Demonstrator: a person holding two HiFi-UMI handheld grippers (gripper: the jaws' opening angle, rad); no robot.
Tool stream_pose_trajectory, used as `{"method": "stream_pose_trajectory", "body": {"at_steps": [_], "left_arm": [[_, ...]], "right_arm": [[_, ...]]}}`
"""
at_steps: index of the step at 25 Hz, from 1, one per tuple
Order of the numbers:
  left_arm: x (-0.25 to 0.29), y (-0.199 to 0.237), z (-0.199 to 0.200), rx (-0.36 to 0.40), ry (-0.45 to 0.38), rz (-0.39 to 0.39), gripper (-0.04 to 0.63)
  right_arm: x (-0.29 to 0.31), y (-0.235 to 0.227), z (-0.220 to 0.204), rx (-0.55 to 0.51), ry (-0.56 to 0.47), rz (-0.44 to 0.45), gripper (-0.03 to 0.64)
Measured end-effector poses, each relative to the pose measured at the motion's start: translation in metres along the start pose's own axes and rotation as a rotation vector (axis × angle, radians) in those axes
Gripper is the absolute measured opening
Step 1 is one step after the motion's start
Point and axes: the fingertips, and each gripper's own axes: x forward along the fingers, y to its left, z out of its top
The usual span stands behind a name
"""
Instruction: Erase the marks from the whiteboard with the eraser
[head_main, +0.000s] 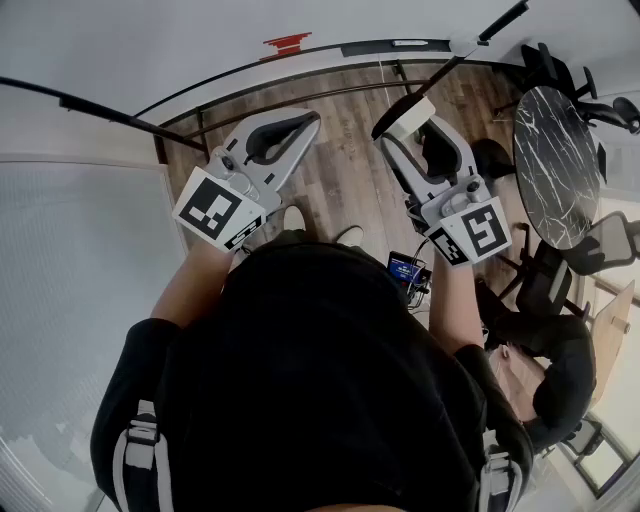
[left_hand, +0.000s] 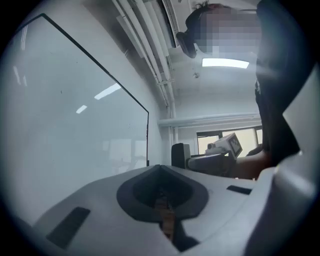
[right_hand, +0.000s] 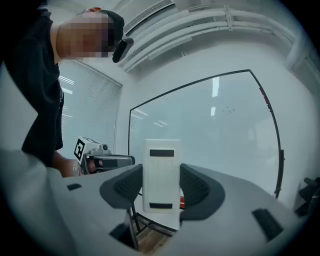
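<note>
The right gripper (right_hand: 161, 186) has its jaws closed narrowly on the eraser (right_hand: 161, 170), a flat white rectangular block with rounded corners and a dark slot near each short end. The ribbed dark pads (right_hand: 196, 186) press on its two long sides, and it stands upright between them. In the right gripper view the eraser sits in front of the whiteboard's lower edge. In the head view it hangs over the wood-plank floor (head_main: 340, 170), short of the board and not touching it.

The whiteboard (right_hand: 210, 140) is a large glossy pale panel in a thin black frame with rounded corners, and ceiling lights show as streaks on its surface. A few faint dark specks (right_hand: 228, 110) lie toward its upper right corner. A small red object (right_hand: 182, 202) shows at its lower edge, just behind the eraser.

The left gripper (left_hand: 161, 169) has its smooth grey jaws brought together, tips meeting, with nothing between them. It is held up beside the board's right edge.

A round table with a black marbled top (head_main: 555, 165) stands well to the right on the floor.
</note>
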Motion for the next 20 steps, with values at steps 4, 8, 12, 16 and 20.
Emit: {"method": "stream_pose_trajectory", "body": {"at_steps": [4,8,12,16,20], "left_arm": [[-0.001,0.002,-0.003,0.002,-0.005,-0.001,0.005],[-0.001,0.002,-0.004,0.001,-0.007,-0.002,0.005],[0.0,0.002,-0.005,-0.005,0.001,0.006,0.005],[0.008,-0.004,0.001,0.006,0.001,0.003,0.005],[0.018,-0.013,-0.001,0.009,0.003,-0.007,0.005]], "right_arm": [[0.002,-0.002,-0.002,0.003,-0.003,-0.01,0.23],[0.001,-0.002,-0.002,-0.002,0.0,-0.024,0.233],[-0.003,-0.002,0.001,-0.035,0.015,-0.037,0.233],[-0.01,-0.006,0.007,-0.031,0.022,-0.044,0.232],[-0.019,-0.01,0.004,-0.022,0.036,-0.042,0.232]]}}
